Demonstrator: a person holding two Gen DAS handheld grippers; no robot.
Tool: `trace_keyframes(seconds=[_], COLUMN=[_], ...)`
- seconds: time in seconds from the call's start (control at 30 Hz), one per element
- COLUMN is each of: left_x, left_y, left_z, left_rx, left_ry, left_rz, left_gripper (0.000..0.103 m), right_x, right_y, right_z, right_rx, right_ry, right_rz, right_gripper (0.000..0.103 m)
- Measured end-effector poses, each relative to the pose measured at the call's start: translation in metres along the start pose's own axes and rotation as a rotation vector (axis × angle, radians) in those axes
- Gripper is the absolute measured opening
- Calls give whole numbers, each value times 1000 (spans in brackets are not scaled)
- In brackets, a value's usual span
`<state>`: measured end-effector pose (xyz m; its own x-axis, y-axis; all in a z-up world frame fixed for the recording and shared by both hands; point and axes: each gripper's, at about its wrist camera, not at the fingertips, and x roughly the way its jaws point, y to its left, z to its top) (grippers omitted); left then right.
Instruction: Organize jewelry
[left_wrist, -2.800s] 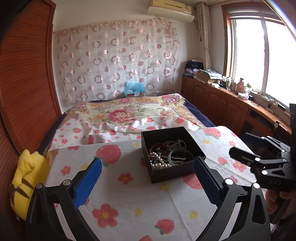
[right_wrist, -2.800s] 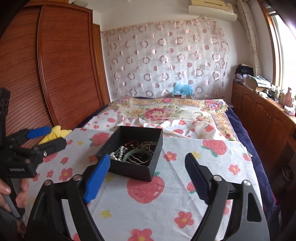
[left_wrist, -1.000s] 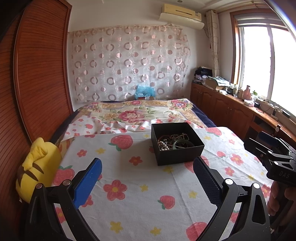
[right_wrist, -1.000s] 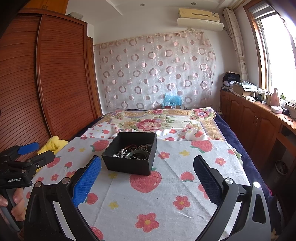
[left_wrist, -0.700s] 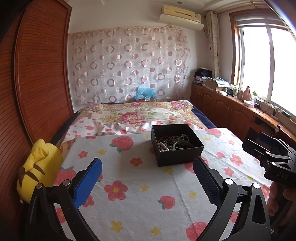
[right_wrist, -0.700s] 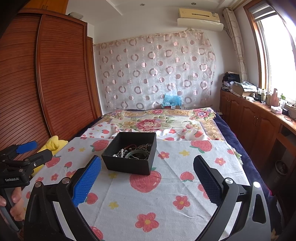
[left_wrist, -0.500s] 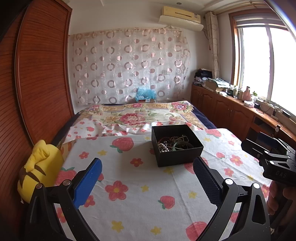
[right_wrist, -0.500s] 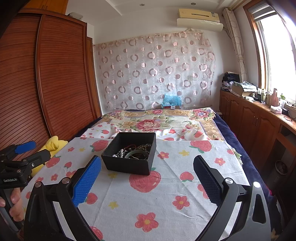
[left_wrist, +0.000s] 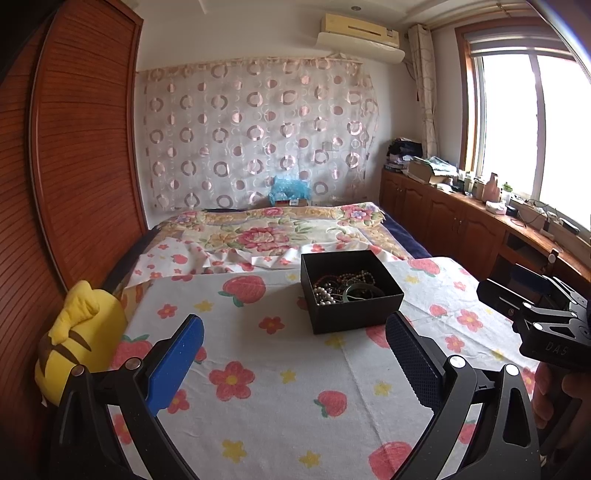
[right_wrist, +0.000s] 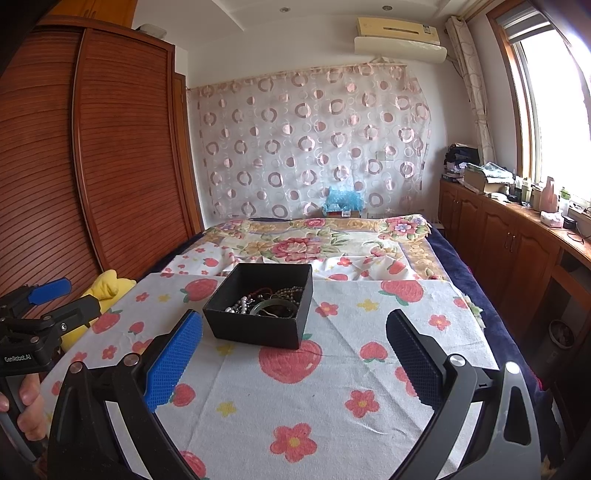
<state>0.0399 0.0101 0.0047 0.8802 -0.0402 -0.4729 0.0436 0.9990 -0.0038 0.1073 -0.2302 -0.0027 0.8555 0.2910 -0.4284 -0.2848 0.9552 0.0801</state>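
Both tongs, left tongs (left_wrist: 293, 356) and right tongs (right_wrist: 293, 356), standing apart, gripping nothing, hovering short of black box (left_wrist: 351, 295). Jewelry (left_wrist: 345, 290) lying tangled inside box, ahead of both. Stage ambiguous: sorting pending or finished.

left gripper (left_wrist: 293, 356): black frame, blue pads, silver screws, "GenRobot.AI" marking
right gripper (right_wrist: 293, 356): black frame, textured blue pads, silver screws, "DAS" marking
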Motion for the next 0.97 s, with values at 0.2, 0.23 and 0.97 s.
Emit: trace_keyframes(seconds=[0.2,0.23,0.97], left_x=[0,0,0], left_y=[0,0,0], left_z=[0,0,-1], left_rx=[-1,-1,1], left_ry=[0,-1,-2], left_rz=[0,1,1], left_gripper=[95,95,95], right_x=[-4,-4,-5], right_y=[-1,-2,-3], right_z=[3,4,3], right_rx=[2,4,3], right_ry=[-8,-9,-10], right_rz=[-6,-5,-5], right_gripper=[100,100,100])
